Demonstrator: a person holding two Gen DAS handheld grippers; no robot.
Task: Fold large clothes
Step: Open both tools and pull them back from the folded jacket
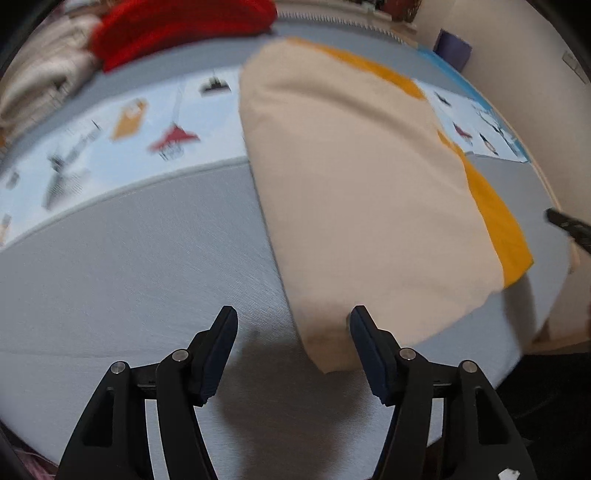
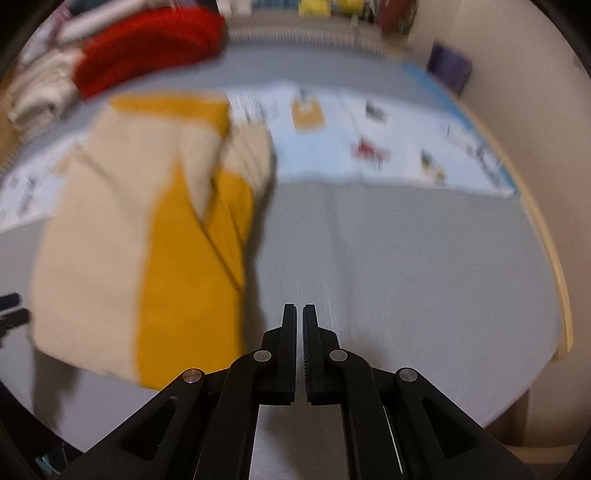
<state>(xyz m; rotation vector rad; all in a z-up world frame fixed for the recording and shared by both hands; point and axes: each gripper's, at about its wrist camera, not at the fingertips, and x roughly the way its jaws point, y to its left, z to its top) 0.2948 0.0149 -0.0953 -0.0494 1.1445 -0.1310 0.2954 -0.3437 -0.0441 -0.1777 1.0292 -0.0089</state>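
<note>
The left gripper (image 1: 293, 345) is angled steeply down, its fingers spread wide with nothing pinched; the near corner of the folded cream-and-mustard garment (image 1: 354, 206) is seen between them. The right gripper (image 2: 299, 347) is clenched on nothing beside it. The garment lies lengthwise on the grey worktop (image 1: 129, 280), running away from the grippers.

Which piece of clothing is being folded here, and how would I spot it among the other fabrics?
Start at the wide grey bed surface crossed by a pale blue picture-printed strip. Lying over that strip is the folded cream and mustard-yellow garment. Unlike the bright red knit and the whitish pile at the far edge, it alone is two-coloured and sits in the middle.
</note>
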